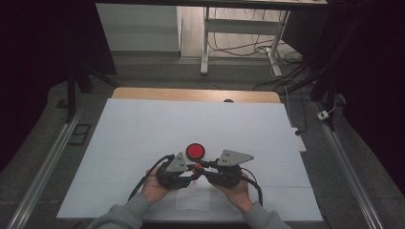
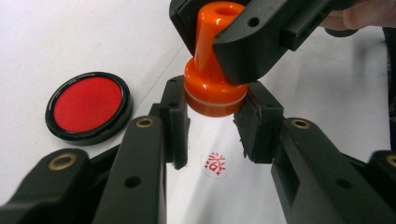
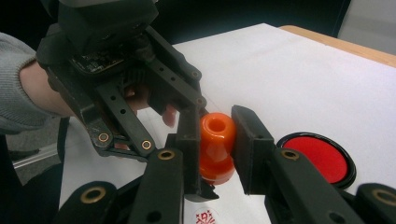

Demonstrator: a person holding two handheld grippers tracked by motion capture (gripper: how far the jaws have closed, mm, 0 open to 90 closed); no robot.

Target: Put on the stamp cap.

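Observation:
An orange stamp hangs just above the white paper, its handle clamped between the jaws of my right gripper. My left gripper is open, its two pads standing either side of the stamp's round base; whether they touch it I cannot tell. The right gripper holds the handle from above in the left gripper view. A red stamped mark lies on the paper below the stamp. In the high view both grippers meet at the stamp, near the table's front middle.
A round red ink pad in a black case lies open just beyond the grippers, also the ink pad left of my left jaws. The white sheet covers the table; a wooden edge shows at the far side.

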